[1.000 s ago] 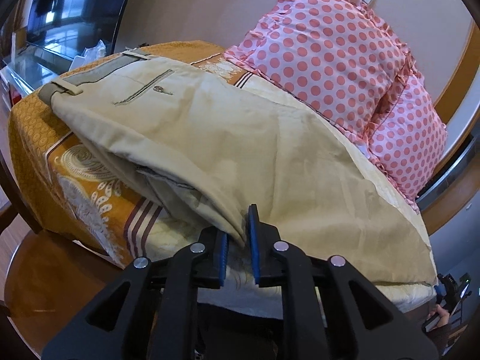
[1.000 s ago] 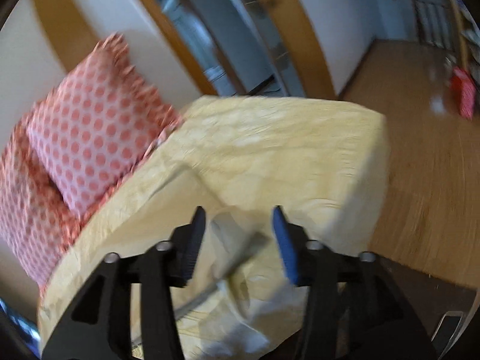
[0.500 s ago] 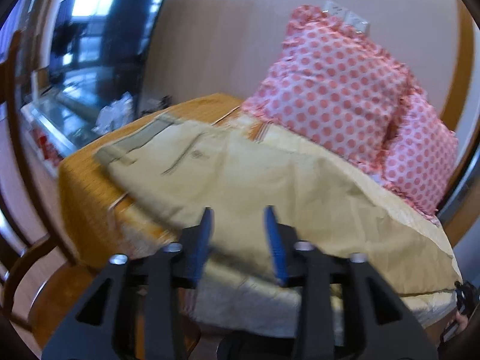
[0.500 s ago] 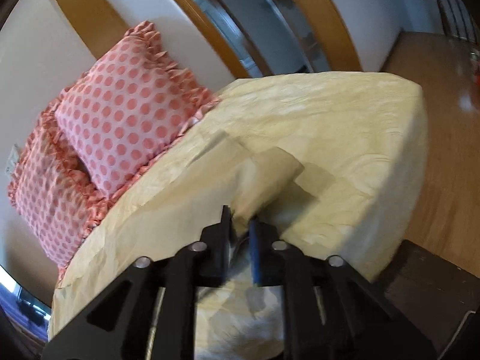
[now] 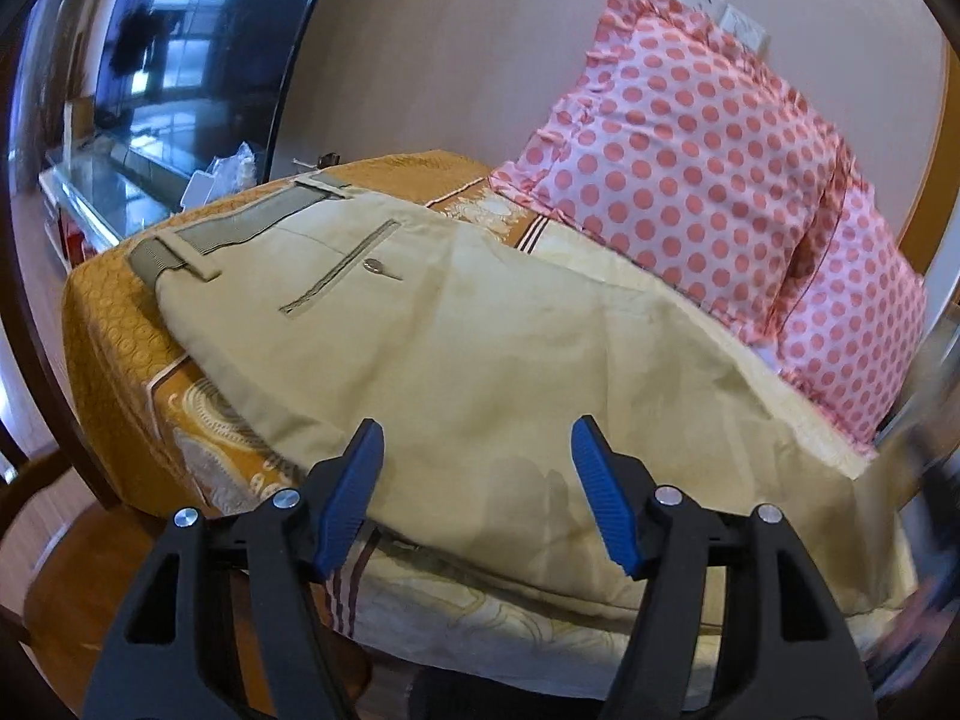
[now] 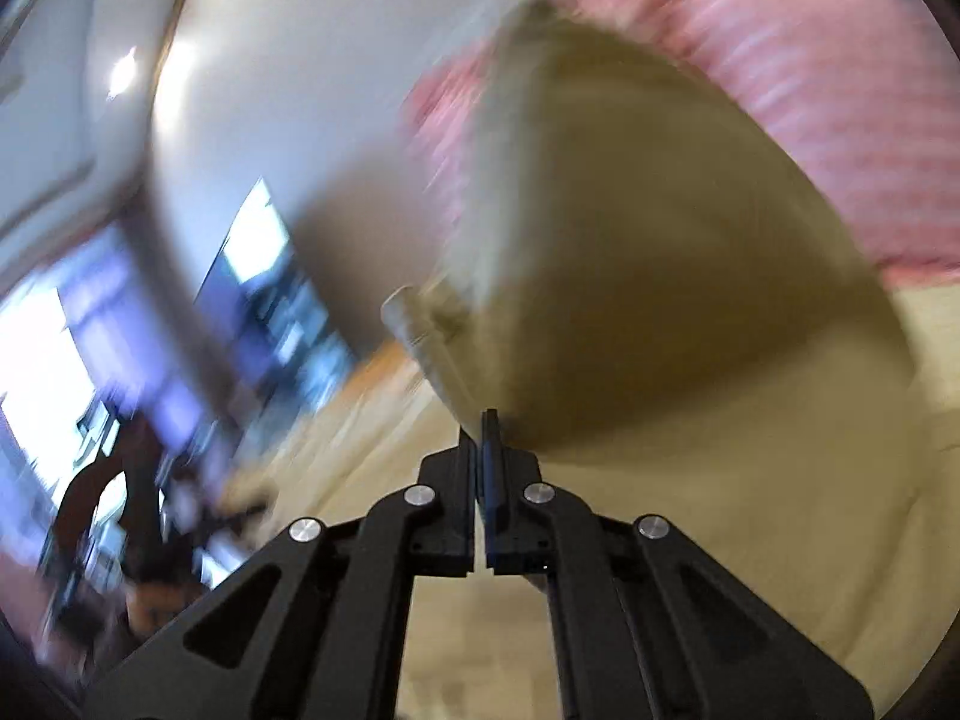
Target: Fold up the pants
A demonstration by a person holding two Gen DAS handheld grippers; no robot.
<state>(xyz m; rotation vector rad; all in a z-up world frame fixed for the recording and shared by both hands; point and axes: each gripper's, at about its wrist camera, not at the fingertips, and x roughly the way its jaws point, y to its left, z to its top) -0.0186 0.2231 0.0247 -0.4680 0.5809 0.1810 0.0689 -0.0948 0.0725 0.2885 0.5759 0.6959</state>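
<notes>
Beige pants [image 5: 480, 354] lie folded lengthwise on the bed, waistband at the far left, back pocket facing up. My left gripper [image 5: 474, 480] is open and empty, just in front of the pants' near edge. My right gripper [image 6: 482, 438] is shut on the leg end of the pants [image 6: 630, 276], which hangs lifted and draped in front of the camera. The right wrist view is heavily blurred.
Two pink polka-dot pillows [image 5: 708, 180] lean on the wall behind the pants. The bed has an orange patterned cover [image 5: 114, 324] at the left and a pale yellow sheet [image 6: 750, 540]. A TV [image 5: 180, 54] and a glass stand are at far left.
My left gripper let go of the pants' edge and opened wide. My right gripper closed on the leg end and swung it up and over, turning toward the waistband side.
</notes>
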